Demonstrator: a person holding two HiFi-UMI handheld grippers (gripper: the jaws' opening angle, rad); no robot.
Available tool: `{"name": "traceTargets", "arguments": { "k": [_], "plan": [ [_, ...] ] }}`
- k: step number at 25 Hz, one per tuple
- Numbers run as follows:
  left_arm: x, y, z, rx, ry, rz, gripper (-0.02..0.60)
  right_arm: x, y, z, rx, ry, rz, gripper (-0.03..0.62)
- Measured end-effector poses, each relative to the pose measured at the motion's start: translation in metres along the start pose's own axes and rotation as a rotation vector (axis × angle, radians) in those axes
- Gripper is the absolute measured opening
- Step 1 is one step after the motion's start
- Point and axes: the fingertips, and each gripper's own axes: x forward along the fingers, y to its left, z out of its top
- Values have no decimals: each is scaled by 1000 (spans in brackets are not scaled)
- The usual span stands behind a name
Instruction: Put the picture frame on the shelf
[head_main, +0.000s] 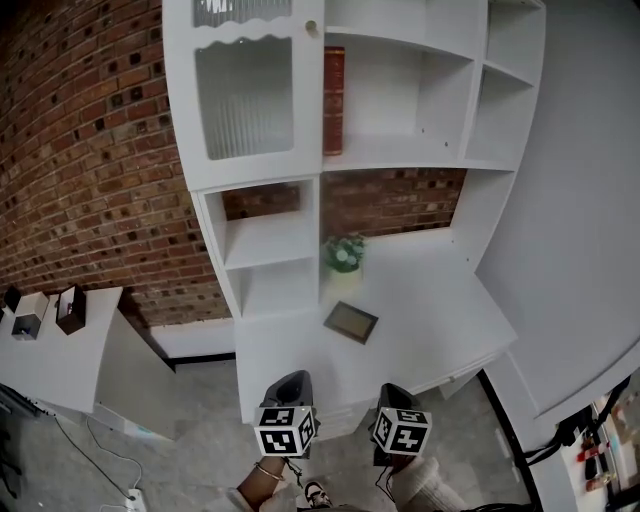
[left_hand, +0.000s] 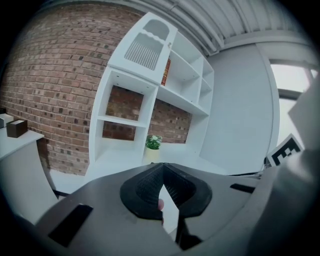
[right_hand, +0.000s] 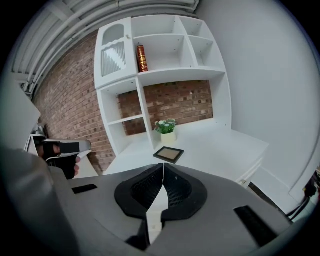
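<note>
A dark picture frame (head_main: 351, 321) lies flat on the white desk top (head_main: 440, 310) of the shelf unit, in front of a small potted plant (head_main: 344, 254). The right gripper view shows the picture frame (right_hand: 168, 154) ahead of the jaws, well out of reach. My left gripper (head_main: 290, 381) and right gripper (head_main: 394, 391) hang side by side before the desk's front edge, over the floor. Both pairs of jaws meet at the tips with nothing between them. The open shelves (head_main: 400, 150) above the desk hold only a red book (head_main: 334, 100).
A cabinet door (head_main: 245, 90) with ribbed glass closes the upper left compartment. Two small cubbies (head_main: 265, 240) sit left of the plant. A low white table (head_main: 60, 350) at the left carries a dark box (head_main: 70, 308). Cables and a power strip (head_main: 130, 497) lie on the floor.
</note>
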Motion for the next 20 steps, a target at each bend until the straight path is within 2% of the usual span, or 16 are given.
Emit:
{"name": "traceTargets", "arguments": {
  "k": [10, 14, 20],
  "plan": [
    [33, 16, -21, -27, 80, 9, 6, 35, -12, -9, 32, 65, -11, 25],
    [48, 18, -19, -33, 88, 19, 6, 51, -19, -4, 31, 82, -2, 25],
    [79, 31, -8, -65, 80, 104, 6, 103, -16, 24, -17, 99, 92, 25]
  ]
}}
